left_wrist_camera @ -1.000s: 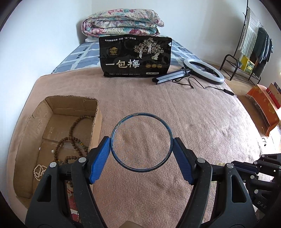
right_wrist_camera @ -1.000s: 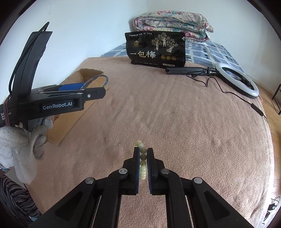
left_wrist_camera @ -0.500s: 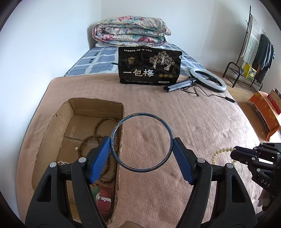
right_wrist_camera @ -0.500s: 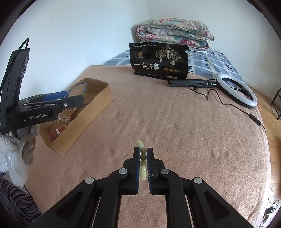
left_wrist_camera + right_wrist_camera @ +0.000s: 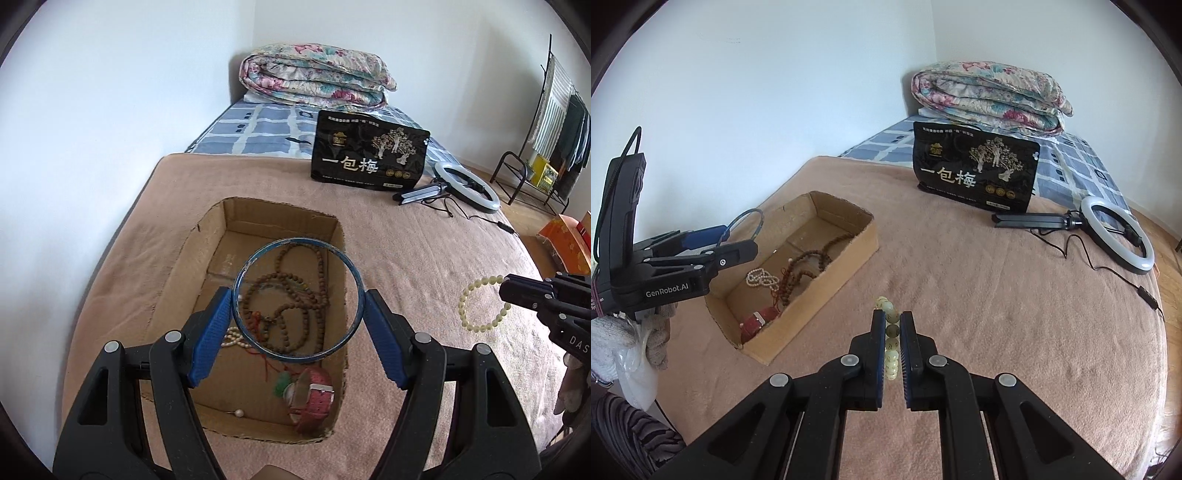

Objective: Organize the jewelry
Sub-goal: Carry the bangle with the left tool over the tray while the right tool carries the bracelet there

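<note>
The left claw (image 5: 297, 325) is clamped across a thin blue bangle (image 5: 295, 299), its two blue pads pressing on the ring's opposite sides. The bangle hangs over the open cardboard box (image 5: 184, 266), which sits on the brown blanket (image 5: 406, 251) covering the bed. From the right wrist view the same claw (image 5: 738, 240) is seen side-on above the box's (image 5: 860, 240) near-left end, the bangle (image 5: 746, 225) jutting out past the fingertips.

Inside the box lie a long string of brown wooden beads (image 5: 291, 299), a short strand of white pearls (image 5: 232, 338) near the left wall, a red-strapped watch (image 5: 314, 395) at the near end, and one loose pearl-like bead (image 5: 239, 413) on the floor of the box. A small green piece beside the watch may be a tassel or pendant; the view is too cluttered to be sure.

The right claw (image 5: 892, 347) is closed on a bracelet of pale yellowish beads (image 5: 891, 332), the fingers nearly together with beads pinched between them. In the left wrist view that bracelet (image 5: 480, 304) dangles as an open loop from the claw's tip (image 5: 506, 291), to the right of the box and above the blanket.

Farther back stand a black snack bag with white Chinese characters (image 5: 369, 158), a ring light on a folded tripod (image 5: 465, 186), and a folded floral quilt (image 5: 317, 79).
</note>
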The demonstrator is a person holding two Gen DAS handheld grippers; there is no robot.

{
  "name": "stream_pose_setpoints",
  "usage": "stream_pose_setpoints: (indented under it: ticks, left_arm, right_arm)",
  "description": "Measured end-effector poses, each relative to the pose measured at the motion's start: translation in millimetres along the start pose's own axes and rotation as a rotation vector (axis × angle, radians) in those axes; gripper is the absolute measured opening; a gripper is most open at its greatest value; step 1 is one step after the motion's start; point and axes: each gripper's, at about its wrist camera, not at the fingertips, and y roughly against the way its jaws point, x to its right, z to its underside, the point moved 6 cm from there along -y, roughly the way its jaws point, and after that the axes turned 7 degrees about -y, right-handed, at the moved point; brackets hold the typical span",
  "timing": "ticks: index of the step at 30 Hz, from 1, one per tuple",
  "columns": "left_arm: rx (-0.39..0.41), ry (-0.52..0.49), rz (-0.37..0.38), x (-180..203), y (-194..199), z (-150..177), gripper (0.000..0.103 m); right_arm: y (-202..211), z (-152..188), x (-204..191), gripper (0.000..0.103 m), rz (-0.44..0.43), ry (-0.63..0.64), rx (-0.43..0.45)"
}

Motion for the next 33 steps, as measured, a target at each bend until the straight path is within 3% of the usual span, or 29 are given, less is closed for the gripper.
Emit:
stream_pose_setpoints:
  ticks: [11,33]
  left_arm:
    - [-0.003,0.062,-0.053,-51.9,6.7,15.1,0.073]
    - [-0.01,0.049,-0.083,-65.9,-7.3,30.0,0.073]
  right_arm:
    - [-23.0,-22.2,-45.2,0.005,-0.055,0.049,0.0]
    - [-93.0,-58.9,-95.0,0.005,-0.127,0.055,-0.039]
